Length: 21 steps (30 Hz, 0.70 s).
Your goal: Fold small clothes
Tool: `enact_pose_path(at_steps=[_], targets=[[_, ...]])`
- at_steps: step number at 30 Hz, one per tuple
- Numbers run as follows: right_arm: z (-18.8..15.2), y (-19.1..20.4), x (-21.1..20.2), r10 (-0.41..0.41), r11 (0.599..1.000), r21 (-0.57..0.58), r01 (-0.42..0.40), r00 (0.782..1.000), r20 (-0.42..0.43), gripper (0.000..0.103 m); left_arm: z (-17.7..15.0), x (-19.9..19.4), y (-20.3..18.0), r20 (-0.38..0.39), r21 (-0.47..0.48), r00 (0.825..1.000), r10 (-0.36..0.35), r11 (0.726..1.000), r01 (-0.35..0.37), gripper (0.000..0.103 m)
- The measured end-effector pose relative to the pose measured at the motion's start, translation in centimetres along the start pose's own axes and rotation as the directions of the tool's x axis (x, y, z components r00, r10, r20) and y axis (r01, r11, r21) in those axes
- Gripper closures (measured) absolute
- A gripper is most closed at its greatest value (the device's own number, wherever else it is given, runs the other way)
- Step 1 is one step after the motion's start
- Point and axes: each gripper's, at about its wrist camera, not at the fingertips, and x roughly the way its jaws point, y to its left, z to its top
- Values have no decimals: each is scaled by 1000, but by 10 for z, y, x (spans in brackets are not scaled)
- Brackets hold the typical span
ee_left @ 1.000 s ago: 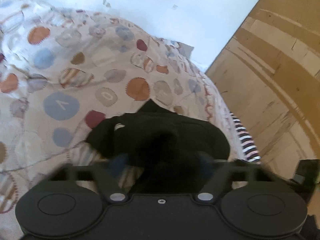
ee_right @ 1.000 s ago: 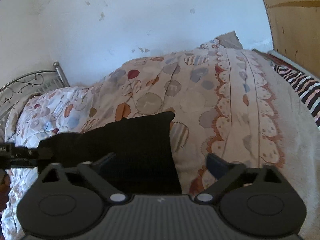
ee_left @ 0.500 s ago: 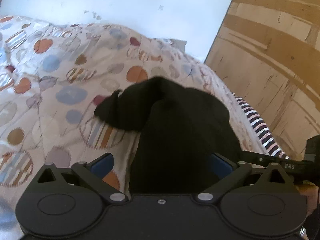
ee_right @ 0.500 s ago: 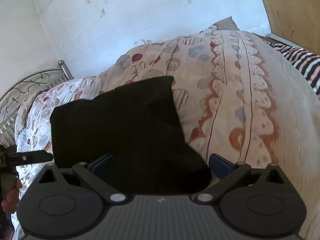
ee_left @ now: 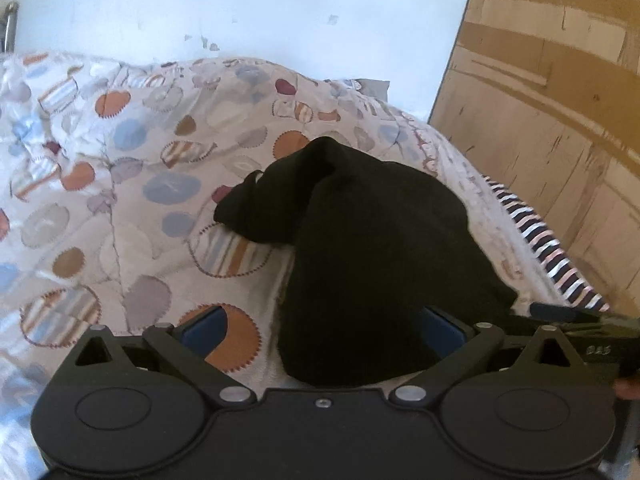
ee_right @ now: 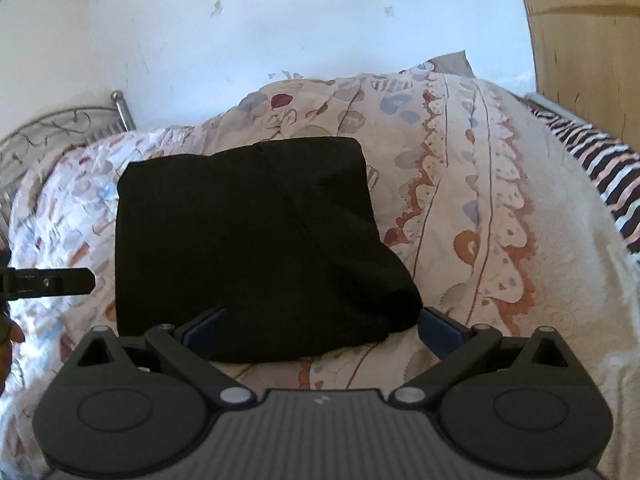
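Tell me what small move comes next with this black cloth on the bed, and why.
Probably nudge the loose flap flat. The black cloth lies folded on the quilt, both the left claw and right claw are open, and in the left view one corner bunches up.

A home bedroom: patterned quilt [ee_right: 460, 200] on metal-framed bed [ee_right: 120, 108].
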Motion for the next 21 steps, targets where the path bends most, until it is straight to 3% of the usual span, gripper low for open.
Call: enact_pose_path(at_steps=[4,10,11,12,13,15,16,17,19,21], targets=[[7,-8,18,21,1000,-16,-21,1000,-11,0,2,23,2,-27,24,1000,10,1000,-9,1],[25,-34,57,160,987,33,-158,986,-56,1,7,55,5,-46,46,999,-26,999,28,2],[26,-36,63,179,984,34,-176,981,-76,5,7,60,6,-56,45,998,-36,998,38,10],[26,-35,68,186,982,29,-184,978,-95,18,7,64,6,-71,38,996,-56,998,59,18],[25,-34,69,181,983,21,-180,978,-102,25,7,65,7,-83,26,992,-92,995,95,43],[24,-34,69,208,978,35,-205,971,-122,58,6,63,4,-97,20,988,-118,992,121,54],[24,-33,67,234,972,59,-228,964,-127,66,6,62,2,-116,14,985,-127,991,130,66],[24,-31,63,241,970,72,-233,962,-131,73,7,60,1,-139,-17,980,-143,990,142,71],[27,-24,54,237,971,75,-228,961,-140,78,11,52,4,-169,-128,969,-178,979,158,73],[36,-19,39,254,966,92,-243,957,-139,81,17,40,9,-189,-268,947,-258,942,203,74]])
